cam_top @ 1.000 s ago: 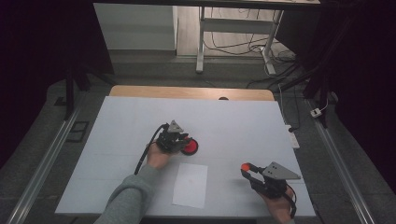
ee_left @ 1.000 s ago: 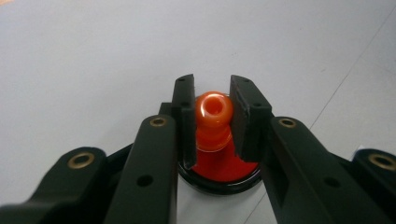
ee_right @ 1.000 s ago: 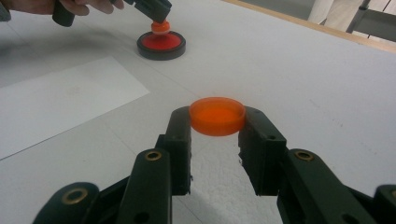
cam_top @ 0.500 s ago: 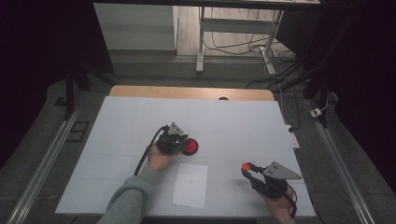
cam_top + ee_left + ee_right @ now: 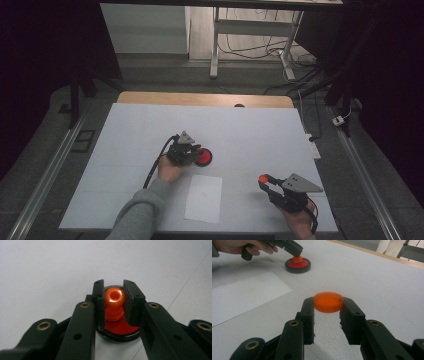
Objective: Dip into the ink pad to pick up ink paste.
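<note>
1. The orange stamp [image 5: 114,303] stands upright on the red ink pad [image 5: 122,327], near the table [image 5: 125,135] centre, clamped at its knob by the left gripper [image 5: 114,298]; lifted off-axis, it could drag the pad or smear ink.
2. The orange cap [image 5: 328,301], pinched by the right gripper [image 5: 328,308] at five o'clock, could pop free from so shallow a hold.
3. The paper [image 5: 204,198], at six o'clock of the pad, lies loose and may shift under pressing.

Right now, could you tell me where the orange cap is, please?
The orange cap is clamped between the right gripper's jaws near the table's front right, to the right of the sheet of paper.
</note>
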Available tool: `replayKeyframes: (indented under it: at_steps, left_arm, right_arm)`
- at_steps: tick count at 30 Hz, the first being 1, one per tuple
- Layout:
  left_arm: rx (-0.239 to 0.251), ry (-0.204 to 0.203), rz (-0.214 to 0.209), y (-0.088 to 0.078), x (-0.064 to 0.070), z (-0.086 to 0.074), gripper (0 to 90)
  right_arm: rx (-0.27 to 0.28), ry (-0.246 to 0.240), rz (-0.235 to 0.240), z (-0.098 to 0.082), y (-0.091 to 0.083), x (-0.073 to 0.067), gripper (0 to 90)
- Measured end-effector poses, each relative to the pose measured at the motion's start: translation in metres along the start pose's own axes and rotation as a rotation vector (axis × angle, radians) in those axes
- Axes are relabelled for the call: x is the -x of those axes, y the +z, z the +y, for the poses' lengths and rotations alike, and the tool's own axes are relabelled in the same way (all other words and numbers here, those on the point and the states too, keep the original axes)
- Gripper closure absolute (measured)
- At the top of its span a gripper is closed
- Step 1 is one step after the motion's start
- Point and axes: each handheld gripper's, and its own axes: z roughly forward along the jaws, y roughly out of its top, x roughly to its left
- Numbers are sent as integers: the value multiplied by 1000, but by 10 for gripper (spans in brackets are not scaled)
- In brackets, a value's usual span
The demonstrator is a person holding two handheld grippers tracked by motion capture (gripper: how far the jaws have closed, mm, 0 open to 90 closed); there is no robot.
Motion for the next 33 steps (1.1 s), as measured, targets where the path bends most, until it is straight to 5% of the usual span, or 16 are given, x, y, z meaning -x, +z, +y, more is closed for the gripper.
replayKeyframes:
  at_steps: [33]
  left_arm:
    - [2, 1, -5, 0, -1, 0, 736]
  right_arm:
    - [-3, 4, -15, 1, 0, 0, 648]
